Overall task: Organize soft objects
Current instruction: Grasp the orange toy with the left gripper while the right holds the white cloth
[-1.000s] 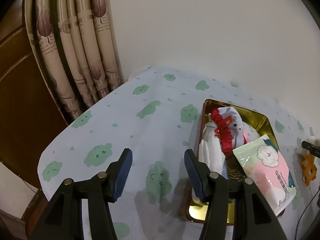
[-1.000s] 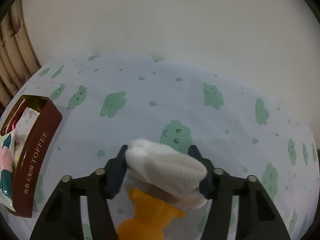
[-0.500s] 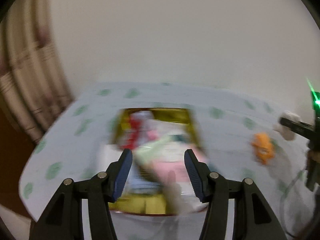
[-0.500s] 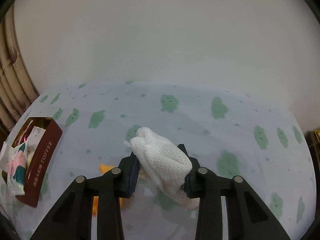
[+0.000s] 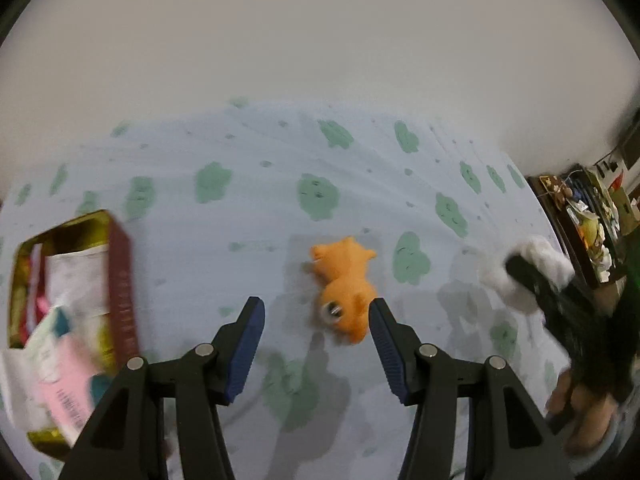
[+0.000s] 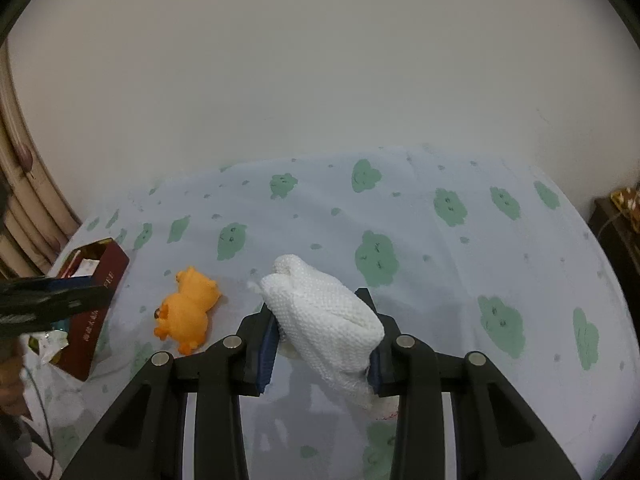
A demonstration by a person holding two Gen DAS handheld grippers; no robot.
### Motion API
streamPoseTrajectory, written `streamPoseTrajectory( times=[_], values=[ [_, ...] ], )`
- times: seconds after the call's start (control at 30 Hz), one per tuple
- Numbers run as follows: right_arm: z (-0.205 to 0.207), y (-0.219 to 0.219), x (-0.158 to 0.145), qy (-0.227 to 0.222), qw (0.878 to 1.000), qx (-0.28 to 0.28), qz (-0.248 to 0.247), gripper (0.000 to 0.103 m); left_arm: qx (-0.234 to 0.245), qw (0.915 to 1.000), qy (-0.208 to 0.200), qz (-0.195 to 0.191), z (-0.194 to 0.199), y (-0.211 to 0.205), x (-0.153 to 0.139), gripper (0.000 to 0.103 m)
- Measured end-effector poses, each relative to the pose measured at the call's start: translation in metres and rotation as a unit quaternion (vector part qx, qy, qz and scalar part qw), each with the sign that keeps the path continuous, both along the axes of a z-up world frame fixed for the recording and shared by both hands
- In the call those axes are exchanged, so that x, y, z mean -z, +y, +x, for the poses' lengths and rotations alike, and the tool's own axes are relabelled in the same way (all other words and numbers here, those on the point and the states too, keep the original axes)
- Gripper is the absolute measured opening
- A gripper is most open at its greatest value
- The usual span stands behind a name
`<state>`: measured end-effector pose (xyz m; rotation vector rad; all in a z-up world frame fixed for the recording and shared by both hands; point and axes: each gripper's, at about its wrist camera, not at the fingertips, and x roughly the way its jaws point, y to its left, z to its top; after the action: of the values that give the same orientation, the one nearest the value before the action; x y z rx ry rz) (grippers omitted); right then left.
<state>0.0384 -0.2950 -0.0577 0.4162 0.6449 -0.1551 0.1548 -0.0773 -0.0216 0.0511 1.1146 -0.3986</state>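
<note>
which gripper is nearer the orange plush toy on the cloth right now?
Left. The left gripper is open with the orange plush toy just ahead between its fingers. The right gripper, shut on a white knitted cloth bundle, sits off to the toy's side.

I see a pale tablecloth point(image 6: 420, 248) with green cloud prints, a plain wall point(image 6: 320, 60), and a curtain point(image 6: 24, 184) at left.

Dim, even indoor light with soft shadows on the tablecloth point(image 5: 248, 200). Heavy fisheye bending and dark corners. Motion blur on the tin point(image 5: 120, 272).
</note>
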Motion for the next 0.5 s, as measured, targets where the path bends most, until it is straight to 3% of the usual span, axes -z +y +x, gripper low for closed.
streamPoseTrajectory(
  times=[0.23,0.4,0.5],
  values=[
    [-0.004,-0.008,0.015,-0.008,0.999,-0.001,0.037,0.033,-0.010,0.9964,0.079,0.028,0.041,-0.038,0.038,0.055],
    [-0.004,-0.007,0.016,-0.013,0.999,-0.011,0.046,0.033,-0.029,0.9950,0.078,0.056,0.059,-0.050,0.050,0.055],
    [-0.004,-0.007,0.015,-0.016,0.999,-0.015,0.047,0.033,-0.038,0.9940,0.091,0.047,0.065,-0.053,0.059,0.055]
  ],
)
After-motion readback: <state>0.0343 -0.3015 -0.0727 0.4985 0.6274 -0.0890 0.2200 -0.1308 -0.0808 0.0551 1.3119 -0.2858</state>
